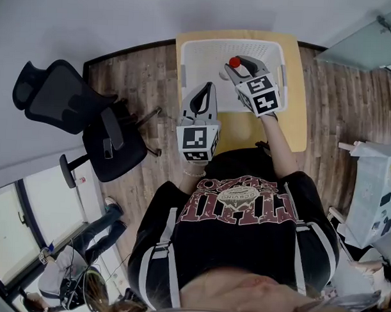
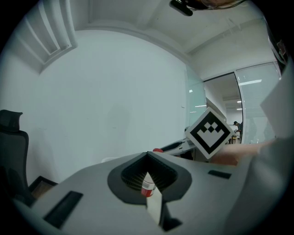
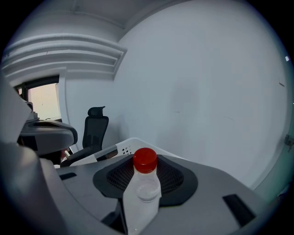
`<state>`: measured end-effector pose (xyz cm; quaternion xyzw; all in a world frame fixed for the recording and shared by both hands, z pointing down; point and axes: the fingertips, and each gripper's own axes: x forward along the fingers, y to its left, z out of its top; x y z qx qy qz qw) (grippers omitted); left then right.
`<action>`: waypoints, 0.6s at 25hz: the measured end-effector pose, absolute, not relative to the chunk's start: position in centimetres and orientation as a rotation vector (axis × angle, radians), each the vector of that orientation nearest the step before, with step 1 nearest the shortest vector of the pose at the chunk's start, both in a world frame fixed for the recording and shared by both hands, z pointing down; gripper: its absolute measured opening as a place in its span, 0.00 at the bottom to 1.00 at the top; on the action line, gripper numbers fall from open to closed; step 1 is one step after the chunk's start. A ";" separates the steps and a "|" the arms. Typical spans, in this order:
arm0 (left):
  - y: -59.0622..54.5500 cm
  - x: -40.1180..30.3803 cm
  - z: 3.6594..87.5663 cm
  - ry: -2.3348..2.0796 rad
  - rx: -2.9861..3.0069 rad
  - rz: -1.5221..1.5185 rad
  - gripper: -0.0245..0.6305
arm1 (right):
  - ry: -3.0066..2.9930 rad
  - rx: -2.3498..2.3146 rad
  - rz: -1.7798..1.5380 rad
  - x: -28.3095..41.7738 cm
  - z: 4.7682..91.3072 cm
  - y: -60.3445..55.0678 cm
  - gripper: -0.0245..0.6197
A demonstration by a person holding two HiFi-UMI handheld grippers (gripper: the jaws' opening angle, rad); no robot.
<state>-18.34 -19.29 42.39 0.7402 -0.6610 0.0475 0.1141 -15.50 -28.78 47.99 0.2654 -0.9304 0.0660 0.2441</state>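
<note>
Holds a clear plastic bottle with a red screw cap [image 1: 234, 62] in the right claw [image 1: 239, 67], pinched round the upper body with neck and cap poking above the pads, up over the inside of a white perforated plastic basket [image 1: 186, 56] and well within its walls. Carries the left claw [image 1: 209, 90] just beside the right one, above the basket's near rim, narrowed to a slit with only a sliver of white and red showing through. Finds open air over the basket, plus a strip of pale wooden counter [image 1: 298, 117] past its right wall and in front of it, butted against a plain grey-white wall [image 1: 123, 15]. Stands on a wood plank floor [image 1: 341, 100], with a black mesh office chair [image 1: 69, 96] well apart on the left.
</note>
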 end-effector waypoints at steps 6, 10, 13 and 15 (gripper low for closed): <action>-19.6 -17.1 42.2 -1.915 2.196 0.142 0.11 | -2.572 0.745 0.175 -14.2 46.0 -28.6 0.28; -19.8 -16.2 42.0 -1.891 2.220 0.144 0.11 | -2.589 0.764 0.170 -13.3 44.8 -28.6 0.28; -20.0 -15.6 42.1 -1.870 2.240 0.144 0.11 | -2.594 0.780 0.161 -12.8 44.2 -28.5 0.28; -20.1 -15.1 42.0 -1.858 2.254 0.142 0.11 | -2.600 0.793 0.155 -12.3 43.8 -28.5 0.28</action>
